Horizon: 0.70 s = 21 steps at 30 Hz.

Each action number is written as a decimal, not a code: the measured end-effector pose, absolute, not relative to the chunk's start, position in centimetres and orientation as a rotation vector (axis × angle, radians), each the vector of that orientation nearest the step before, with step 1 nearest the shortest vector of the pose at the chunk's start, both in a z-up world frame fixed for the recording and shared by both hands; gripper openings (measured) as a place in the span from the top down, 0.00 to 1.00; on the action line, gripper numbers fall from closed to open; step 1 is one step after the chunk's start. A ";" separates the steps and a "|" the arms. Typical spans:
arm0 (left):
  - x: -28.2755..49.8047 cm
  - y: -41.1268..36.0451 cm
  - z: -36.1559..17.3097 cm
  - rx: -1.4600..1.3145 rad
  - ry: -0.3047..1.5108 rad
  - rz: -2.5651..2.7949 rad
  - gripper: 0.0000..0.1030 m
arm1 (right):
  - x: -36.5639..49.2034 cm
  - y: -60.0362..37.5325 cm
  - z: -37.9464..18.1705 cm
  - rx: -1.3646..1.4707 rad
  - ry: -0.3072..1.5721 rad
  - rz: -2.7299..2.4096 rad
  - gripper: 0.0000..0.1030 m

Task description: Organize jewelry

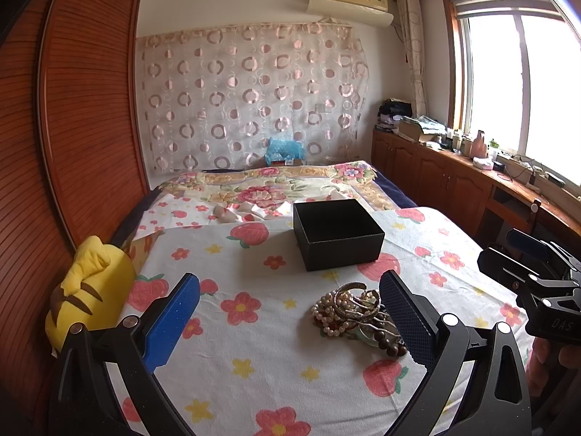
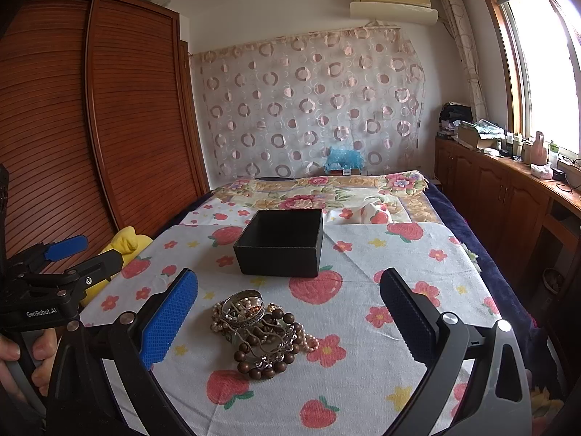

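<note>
A tangled pile of jewelry with pearl strands, metal bangles and a brown wooden bead bracelet lies on the flowered cloth; it also shows in the right wrist view. An open, empty black box stands just behind the pile, also seen in the right wrist view. My left gripper is open and empty, hovering in front of the pile, which lies by its right finger. My right gripper is open and empty, with the pile near its left finger. Each gripper shows at the other view's edge.
A yellow plush toy lies at the bed's left edge beside a wooden wardrobe. A folded floral blanket lies behind the box. Wooden cabinets with clutter run along the right under the window.
</note>
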<state>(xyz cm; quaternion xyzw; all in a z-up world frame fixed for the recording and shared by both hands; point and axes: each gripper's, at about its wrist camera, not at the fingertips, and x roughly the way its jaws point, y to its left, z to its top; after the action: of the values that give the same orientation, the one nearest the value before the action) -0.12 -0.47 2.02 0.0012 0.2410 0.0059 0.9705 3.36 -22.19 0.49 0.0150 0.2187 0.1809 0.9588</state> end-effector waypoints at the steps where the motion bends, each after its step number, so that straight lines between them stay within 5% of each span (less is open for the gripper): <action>1: -0.1 -0.5 2.4 0.002 0.487 0.012 0.07 | 3.3 -22.2 0.5 0.031 0.443 0.366 0.02; 21: -0.1 -0.5 2.0 0.004 0.487 0.013 0.07 | 3.2 -22.2 0.6 0.032 0.444 0.368 0.02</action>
<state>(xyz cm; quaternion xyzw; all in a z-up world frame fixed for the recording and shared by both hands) -0.15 -0.54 1.96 0.0021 0.2409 0.0063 0.9705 3.15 -22.19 0.61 0.0157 0.2189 0.1813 0.9586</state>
